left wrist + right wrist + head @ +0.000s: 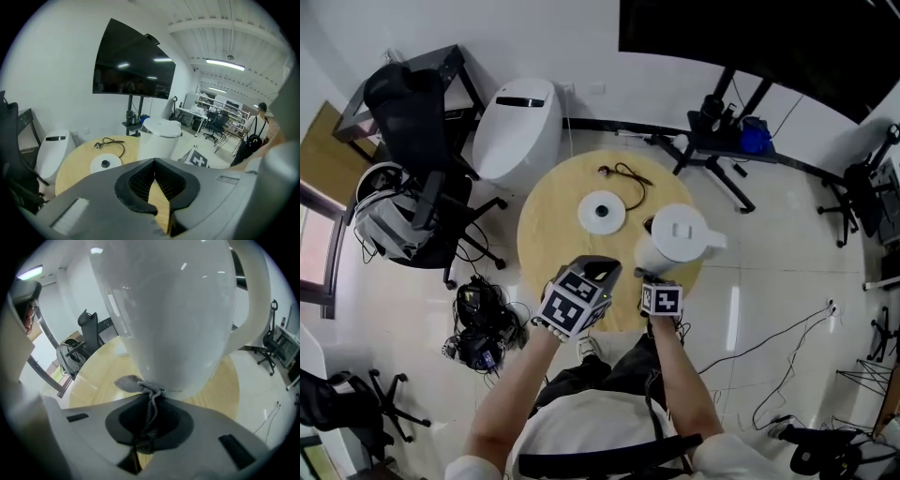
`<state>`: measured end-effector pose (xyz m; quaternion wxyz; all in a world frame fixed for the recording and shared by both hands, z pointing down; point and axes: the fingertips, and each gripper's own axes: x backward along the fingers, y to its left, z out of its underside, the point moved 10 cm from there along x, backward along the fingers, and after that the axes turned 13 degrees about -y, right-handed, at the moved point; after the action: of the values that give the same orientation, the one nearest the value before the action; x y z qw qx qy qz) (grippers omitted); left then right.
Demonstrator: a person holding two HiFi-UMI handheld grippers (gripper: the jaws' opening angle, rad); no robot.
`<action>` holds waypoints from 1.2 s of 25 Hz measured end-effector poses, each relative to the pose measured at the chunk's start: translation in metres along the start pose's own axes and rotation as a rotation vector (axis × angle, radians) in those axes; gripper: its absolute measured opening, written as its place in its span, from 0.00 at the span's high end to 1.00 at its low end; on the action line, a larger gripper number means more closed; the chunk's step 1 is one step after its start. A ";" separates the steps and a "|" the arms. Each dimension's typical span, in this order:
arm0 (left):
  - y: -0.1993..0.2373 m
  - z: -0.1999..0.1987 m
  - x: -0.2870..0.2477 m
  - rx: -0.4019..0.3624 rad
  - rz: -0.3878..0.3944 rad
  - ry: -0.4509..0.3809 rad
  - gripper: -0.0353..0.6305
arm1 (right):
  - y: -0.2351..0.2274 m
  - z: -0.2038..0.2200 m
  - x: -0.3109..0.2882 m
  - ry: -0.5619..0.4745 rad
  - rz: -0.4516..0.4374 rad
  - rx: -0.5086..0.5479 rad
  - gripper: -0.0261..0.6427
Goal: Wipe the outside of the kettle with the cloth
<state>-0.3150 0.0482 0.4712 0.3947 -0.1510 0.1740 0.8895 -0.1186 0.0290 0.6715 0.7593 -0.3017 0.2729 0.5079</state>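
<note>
**Right gripper** (149,427): jaws are pinching a small grey bunched cloth (137,383).
**Bearing:** the cloth's wad is pointing straight ahead at the lower wall of the tall white plastic kettle (173,310) and appears to be touching it.
**Kettle:** it is standing upright on the round pale wooden desk (93,376), handle showing at right, wall gleaming glossy and unmarked.
**Left gripper** (157,187): jaws are sitting closed and empty, farther off, with the kettle lying ahead of them.

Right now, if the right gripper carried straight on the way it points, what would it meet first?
The kettle, its white lower wall close ahead. The grey cloth pinched in the right gripper seems to touch it.
</note>
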 end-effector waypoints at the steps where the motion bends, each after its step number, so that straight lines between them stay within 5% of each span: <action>1: 0.000 0.005 0.002 0.012 -0.003 0.000 0.94 | 0.002 0.002 -0.003 0.004 0.004 -0.005 0.91; 7: 0.008 0.021 0.021 0.041 -0.018 -0.001 0.94 | 0.020 -0.009 -0.001 -0.063 -0.021 -0.082 0.91; 20: 0.019 0.026 0.034 0.068 0.001 -0.039 0.94 | 0.052 -0.103 0.101 -0.488 -0.246 -0.429 0.91; 30: 0.023 0.030 0.042 0.078 -0.013 -0.038 0.94 | 0.054 -0.079 0.048 -0.420 -0.184 -0.559 0.91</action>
<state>-0.3632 0.0740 0.4852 0.4091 -0.1196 0.2002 0.8822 -0.1619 0.0167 0.5744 0.7296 -0.4099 -0.0669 0.5433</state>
